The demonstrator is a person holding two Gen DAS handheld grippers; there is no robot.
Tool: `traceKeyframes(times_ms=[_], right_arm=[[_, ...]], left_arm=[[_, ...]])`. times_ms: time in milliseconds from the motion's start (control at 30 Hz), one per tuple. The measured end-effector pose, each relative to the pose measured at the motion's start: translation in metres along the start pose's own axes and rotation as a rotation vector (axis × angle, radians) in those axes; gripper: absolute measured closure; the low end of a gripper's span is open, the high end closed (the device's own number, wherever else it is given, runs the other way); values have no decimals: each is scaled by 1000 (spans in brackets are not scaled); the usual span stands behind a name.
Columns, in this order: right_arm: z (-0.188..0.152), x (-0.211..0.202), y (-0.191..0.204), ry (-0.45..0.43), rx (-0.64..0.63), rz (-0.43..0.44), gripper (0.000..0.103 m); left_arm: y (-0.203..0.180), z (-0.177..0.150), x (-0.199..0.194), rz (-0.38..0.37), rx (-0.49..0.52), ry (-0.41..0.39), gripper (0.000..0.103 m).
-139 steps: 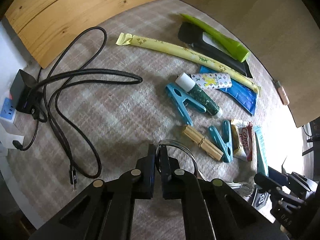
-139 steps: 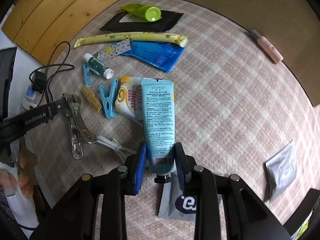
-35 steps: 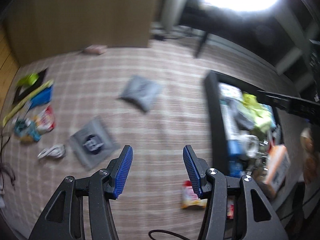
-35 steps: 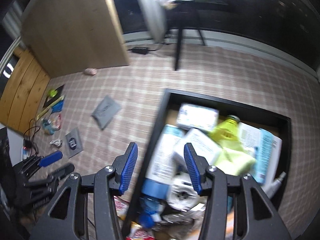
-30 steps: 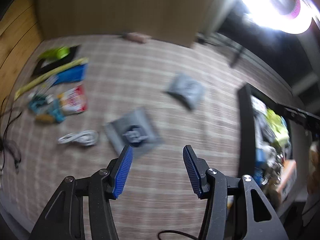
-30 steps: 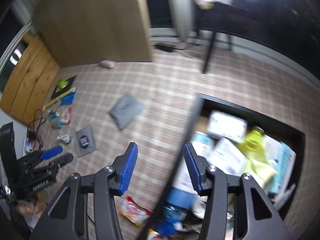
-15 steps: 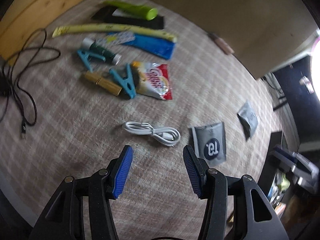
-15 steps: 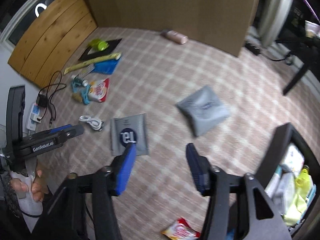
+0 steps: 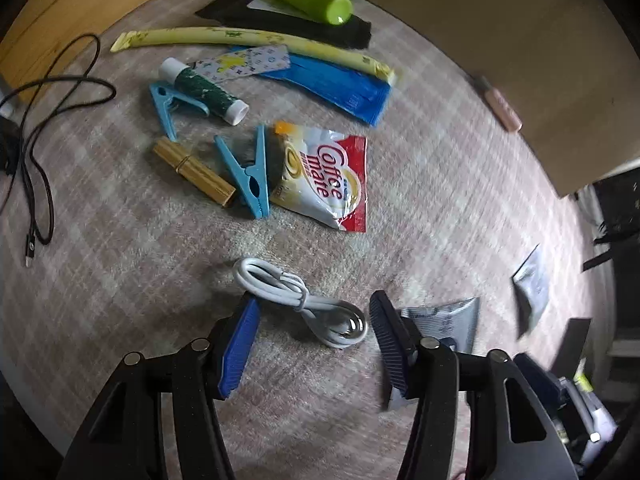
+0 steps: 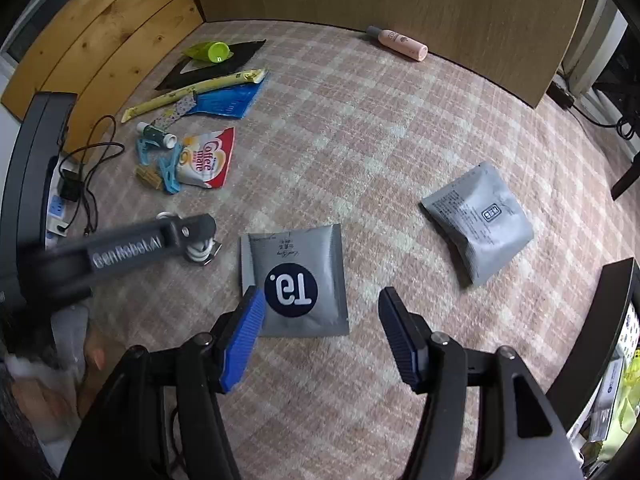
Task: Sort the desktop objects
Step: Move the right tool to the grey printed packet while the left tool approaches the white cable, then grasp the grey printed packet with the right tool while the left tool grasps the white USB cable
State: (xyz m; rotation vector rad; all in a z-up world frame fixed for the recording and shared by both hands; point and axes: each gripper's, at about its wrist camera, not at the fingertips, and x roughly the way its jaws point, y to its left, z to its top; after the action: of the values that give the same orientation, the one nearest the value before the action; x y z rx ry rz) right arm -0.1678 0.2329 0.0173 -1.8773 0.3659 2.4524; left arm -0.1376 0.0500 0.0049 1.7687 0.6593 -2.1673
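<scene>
A coiled white cable [image 9: 304,300] lies on the checked cloth, right under my left gripper [image 9: 314,306]. That gripper is open, points down, and its blue pads straddle the coil without touching it. A flat grey sachet with a dark round "T9" mark [image 10: 296,280] lies just right of the cable. My right gripper [image 10: 320,298] hovers over the sachet's near edge; its jaws are opening and hold nothing. The left gripper's arm [image 10: 132,248] crosses the right wrist view and hides part of the cable.
Beyond the cable lie a Coffee mate sachet [image 9: 324,176], blue clothespins [image 9: 248,172], a wooden clip [image 9: 192,170], a small tube [image 9: 204,90], blue, yellow and black packets and a green tube [image 9: 304,0]. A black cable [image 9: 36,140] is at left, a grey pouch [image 10: 480,220] and black box [image 10: 600,340] at right.
Both grippers have swung away from the black box and come down over the cloth. The left now stands over the white cable, the right over the T9 sachet with wider jaws.
</scene>
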Motion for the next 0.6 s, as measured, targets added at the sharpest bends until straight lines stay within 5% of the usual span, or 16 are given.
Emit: traceKeyframes(times_ms=[600], right_arm=[[18,43,26,91,-42,-60,36]], left_arm=[[19,-28,-3,-35,140,-37,70]])
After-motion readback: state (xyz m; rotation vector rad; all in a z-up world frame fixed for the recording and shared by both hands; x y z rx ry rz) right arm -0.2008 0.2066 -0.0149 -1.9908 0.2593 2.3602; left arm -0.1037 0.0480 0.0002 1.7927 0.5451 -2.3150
